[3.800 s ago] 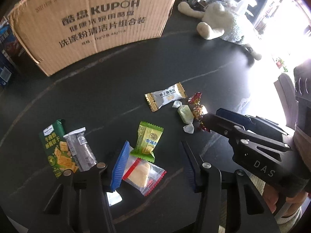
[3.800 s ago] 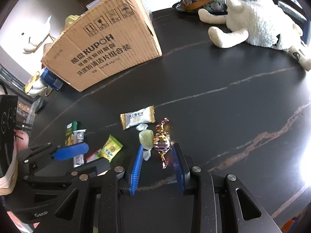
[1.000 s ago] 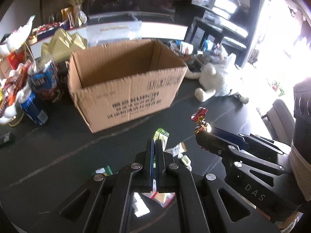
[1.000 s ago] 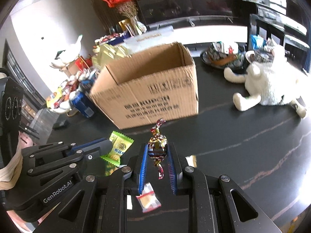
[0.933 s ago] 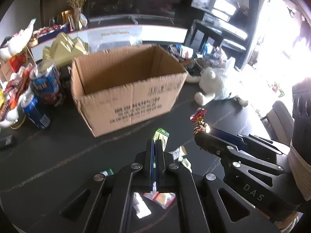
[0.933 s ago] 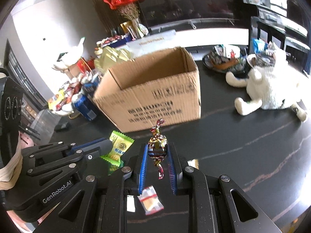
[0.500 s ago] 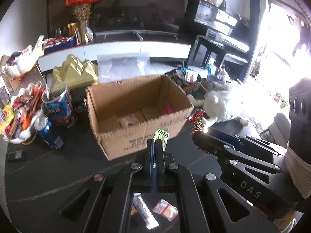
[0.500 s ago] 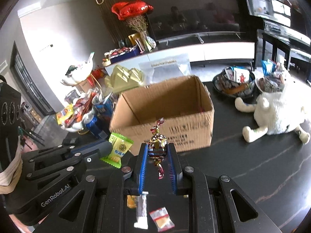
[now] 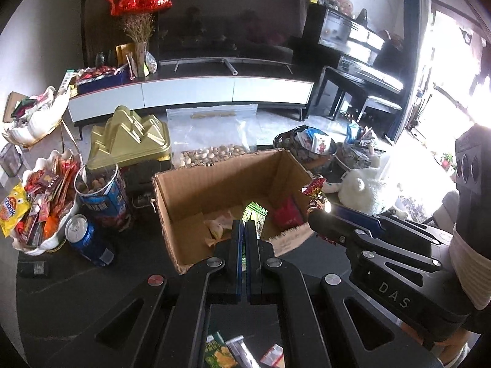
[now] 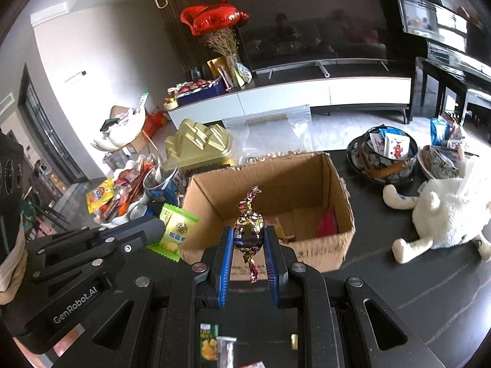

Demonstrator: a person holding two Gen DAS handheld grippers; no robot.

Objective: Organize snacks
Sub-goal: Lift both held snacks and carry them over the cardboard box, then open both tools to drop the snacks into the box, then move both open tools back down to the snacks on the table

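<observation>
Two hand-held grippers carry one snack each toward an open cardboard box on a dark desk.

The right gripper (image 10: 247, 242) has its jaws pressed against the sides of a foil-wrapped candy (image 10: 248, 230), held upright with its twisted ends free above and below. The left gripper (image 9: 244, 239) has its jaws nearly together, pinching the flat edge of a green snack packet (image 10: 176, 231), thin enough to need that narrow hold. Both snacks hang at the near wall of the cardboard box (image 9: 181, 190), probably so they can be dropped inside, where a red packet (image 9: 287, 214) and other wrappers already lie. A few snacks (image 9: 221, 351) remain on the desk (image 10: 399, 291) at its near edge, below the grippers.
</observation>
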